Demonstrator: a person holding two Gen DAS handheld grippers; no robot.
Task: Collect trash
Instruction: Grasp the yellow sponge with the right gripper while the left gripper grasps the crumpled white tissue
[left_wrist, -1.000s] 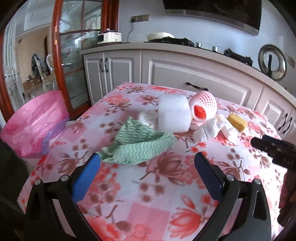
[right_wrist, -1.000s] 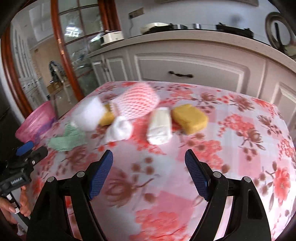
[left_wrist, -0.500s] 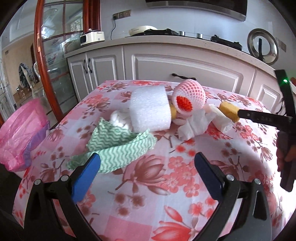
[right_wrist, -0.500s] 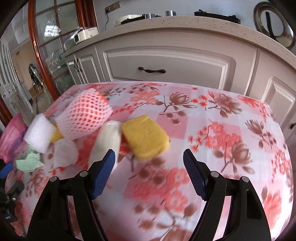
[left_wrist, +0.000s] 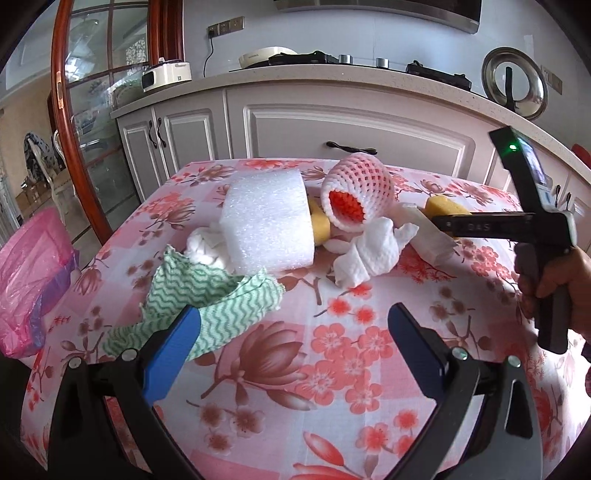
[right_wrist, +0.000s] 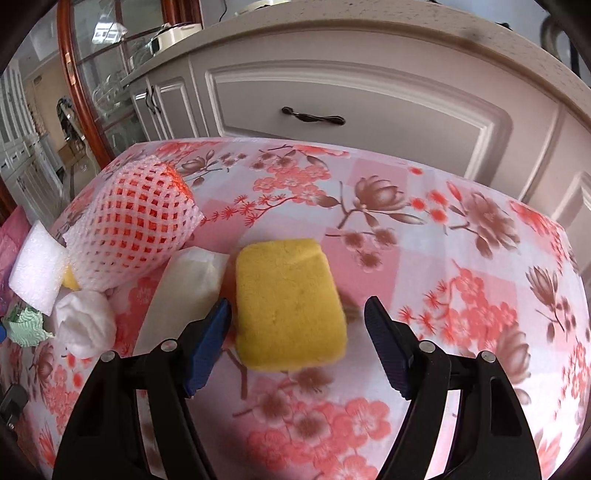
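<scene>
your right gripper (right_wrist: 297, 321) is closing around the yellow rectangular sponge (right_wrist: 290, 302) at frame centre, pads not pressing yet (it lies flat on the floral tablecloth (right_wrist: 461, 258)). left gripper (left_wrist: 293, 323) wide open, empty, lined up on the green wavy cloth (left_wrist: 210, 299).

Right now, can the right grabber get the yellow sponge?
Probably yes. The yellow sponge sits between the right gripper's closing jaws, with nothing lying on top. The folded white paper crowds its left side, so it might get nudged.
</scene>
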